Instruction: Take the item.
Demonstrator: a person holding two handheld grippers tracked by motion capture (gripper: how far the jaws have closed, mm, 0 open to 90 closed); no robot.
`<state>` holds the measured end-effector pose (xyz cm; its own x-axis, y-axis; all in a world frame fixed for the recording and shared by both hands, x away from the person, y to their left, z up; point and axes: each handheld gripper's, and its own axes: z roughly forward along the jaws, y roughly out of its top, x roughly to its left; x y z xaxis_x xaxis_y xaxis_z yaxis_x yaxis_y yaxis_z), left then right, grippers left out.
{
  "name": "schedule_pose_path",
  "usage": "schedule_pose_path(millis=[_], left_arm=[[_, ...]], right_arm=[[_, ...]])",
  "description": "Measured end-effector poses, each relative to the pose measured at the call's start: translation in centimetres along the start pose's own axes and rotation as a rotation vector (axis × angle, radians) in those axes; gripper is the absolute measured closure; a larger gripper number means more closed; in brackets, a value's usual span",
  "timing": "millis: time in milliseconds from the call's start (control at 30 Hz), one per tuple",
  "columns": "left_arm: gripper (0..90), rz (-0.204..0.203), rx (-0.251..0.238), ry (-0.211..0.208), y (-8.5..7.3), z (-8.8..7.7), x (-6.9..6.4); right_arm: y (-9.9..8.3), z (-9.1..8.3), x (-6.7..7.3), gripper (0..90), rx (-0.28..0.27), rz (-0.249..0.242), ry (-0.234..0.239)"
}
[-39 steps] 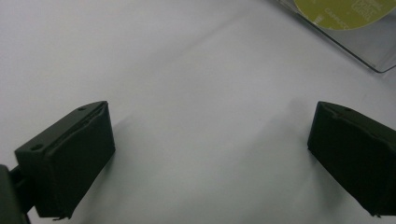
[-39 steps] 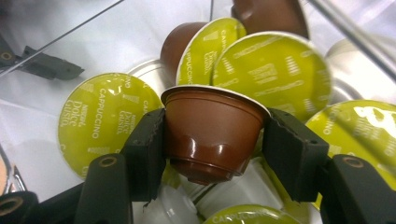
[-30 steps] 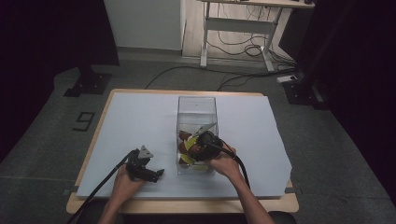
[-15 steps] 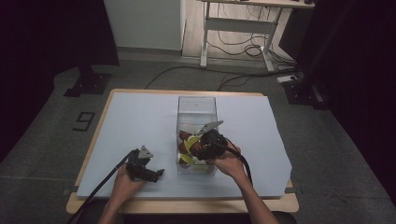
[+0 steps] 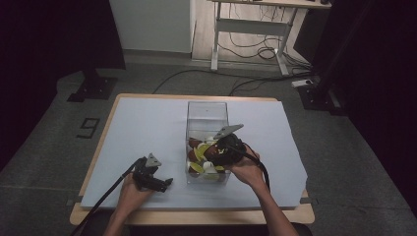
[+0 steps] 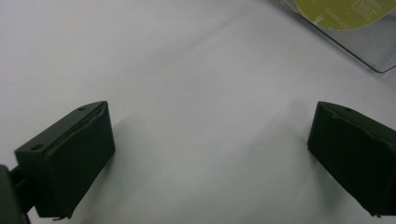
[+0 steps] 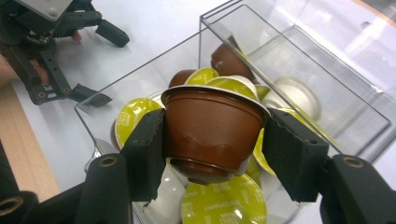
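A clear plastic box [image 5: 207,111] stands mid-table with several coffee capsules in green, white and brown heaped in its near end [image 7: 223,205]. My right gripper [image 7: 214,148] is shut on a brown capsule [image 7: 211,127], held upright by its sides just above the heap. In the high view this gripper [image 5: 210,150] hangs over the box's near end. The left gripper [image 6: 210,154] stands open with nothing between its jaws, low over the white table cover. It lies left of the box [image 5: 164,182], and the right gripper view shows it [image 7: 105,68] beyond the box wall.
The white cover [image 5: 147,123] spreads over the wooden table [image 5: 196,216]. A corner of the box [image 6: 373,58] with a green capsule lid [image 6: 343,10] sits ahead of the left gripper. Desk legs and cables lie on the floor beyond.
The right gripper has risen a little with the brown capsule, coming up off the heap in the box. The left gripper has stayed put.
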<state>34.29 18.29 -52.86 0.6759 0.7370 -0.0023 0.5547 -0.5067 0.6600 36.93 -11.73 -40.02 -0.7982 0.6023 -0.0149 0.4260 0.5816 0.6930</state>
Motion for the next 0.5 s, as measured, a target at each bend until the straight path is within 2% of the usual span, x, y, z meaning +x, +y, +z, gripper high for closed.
schedule_pose_path(millis=[500], left_arm=[[0.0, -0.001, 0.000, -0.001, 0.0, 0.0, 0.0]], right_arm=[[-0.8, -2.1, -1.5, 41.2, -0.015, 0.031, -0.053]])
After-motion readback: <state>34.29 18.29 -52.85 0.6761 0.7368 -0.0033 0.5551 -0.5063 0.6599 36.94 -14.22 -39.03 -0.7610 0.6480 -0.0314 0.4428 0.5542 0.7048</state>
